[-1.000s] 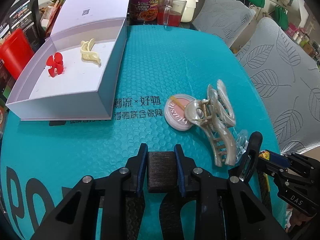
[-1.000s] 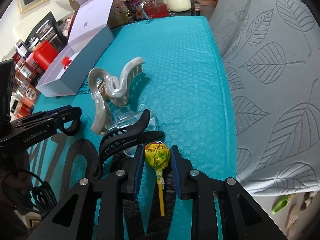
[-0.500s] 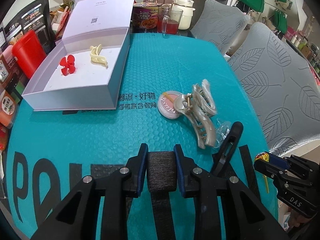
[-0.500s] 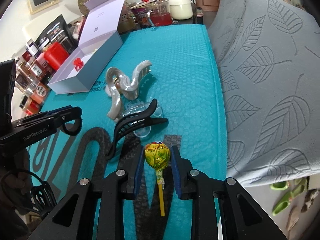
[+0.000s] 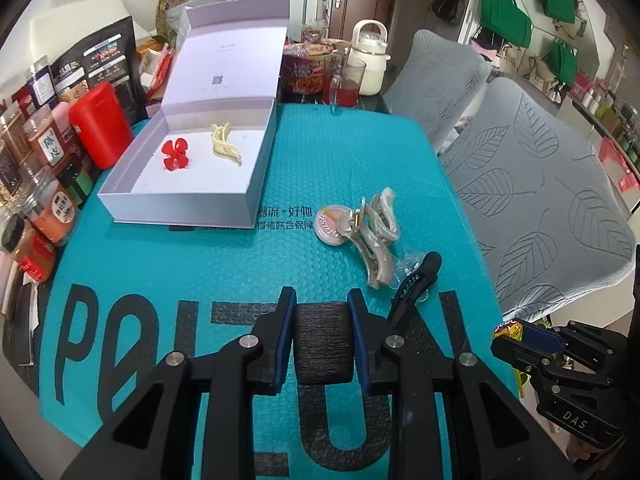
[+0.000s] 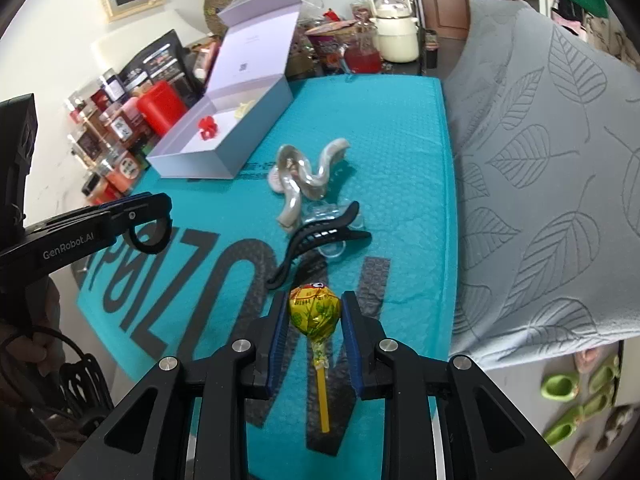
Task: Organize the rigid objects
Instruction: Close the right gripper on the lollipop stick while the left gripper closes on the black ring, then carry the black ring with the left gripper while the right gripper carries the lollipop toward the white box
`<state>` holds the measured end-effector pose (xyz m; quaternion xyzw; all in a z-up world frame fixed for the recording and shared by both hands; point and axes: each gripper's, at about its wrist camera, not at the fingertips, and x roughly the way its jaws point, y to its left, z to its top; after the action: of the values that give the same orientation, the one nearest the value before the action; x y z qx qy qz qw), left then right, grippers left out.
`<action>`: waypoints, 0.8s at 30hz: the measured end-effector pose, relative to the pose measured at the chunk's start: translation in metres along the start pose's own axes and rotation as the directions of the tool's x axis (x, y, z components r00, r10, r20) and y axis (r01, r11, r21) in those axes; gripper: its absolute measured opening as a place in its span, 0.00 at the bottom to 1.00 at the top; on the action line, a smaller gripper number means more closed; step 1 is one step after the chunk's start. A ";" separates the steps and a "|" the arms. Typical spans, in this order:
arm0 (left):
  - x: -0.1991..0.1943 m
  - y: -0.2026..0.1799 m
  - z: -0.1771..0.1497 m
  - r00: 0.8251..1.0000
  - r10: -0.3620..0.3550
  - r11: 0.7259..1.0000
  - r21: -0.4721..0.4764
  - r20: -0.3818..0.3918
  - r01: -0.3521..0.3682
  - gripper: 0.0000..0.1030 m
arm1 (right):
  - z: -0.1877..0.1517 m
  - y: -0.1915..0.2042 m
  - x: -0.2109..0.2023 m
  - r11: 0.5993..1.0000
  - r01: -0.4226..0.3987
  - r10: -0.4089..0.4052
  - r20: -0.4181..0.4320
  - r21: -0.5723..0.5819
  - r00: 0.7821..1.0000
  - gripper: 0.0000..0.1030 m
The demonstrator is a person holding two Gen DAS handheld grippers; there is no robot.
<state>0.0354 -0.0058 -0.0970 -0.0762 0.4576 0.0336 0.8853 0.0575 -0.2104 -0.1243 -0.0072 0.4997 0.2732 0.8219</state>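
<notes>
Carry both loads to the open white box [image 5: 224, 204] and release them low over a bare part of its floor. Your left claw [image 5: 322, 344] is clamped on a dark block [image 5: 324, 344]; your right claw [image 6: 314, 316] grips a lollipop [image 6: 314, 310], yellow-wrapped, stick trailing back. Both hang above the teal counter [image 5: 200, 264].
</notes>
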 end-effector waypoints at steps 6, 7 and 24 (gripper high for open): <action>-0.032 -0.003 -0.004 0.999 0.018 1.000 -0.003 0.041 -0.018 0.25 | -0.002 0.012 -0.022 0.999 -0.041 0.041 0.020 -0.030 0.999 0.25; -0.036 -0.004 -0.005 0.999 0.021 1.000 -0.004 0.045 -0.021 0.25 | -0.001 0.014 -0.025 0.998 -0.047 0.048 0.024 -0.036 0.999 0.25; -0.083 0.019 -0.006 0.995 0.042 0.998 -0.047 0.091 -0.038 0.25 | 0.013 0.072 -0.044 0.980 -0.141 0.144 0.016 -0.138 0.989 0.25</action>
<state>-0.0203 0.0132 -0.0345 -0.0854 0.4168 0.0652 0.9026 0.0202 -0.1651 -0.0631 -0.0240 0.4686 0.3650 0.8042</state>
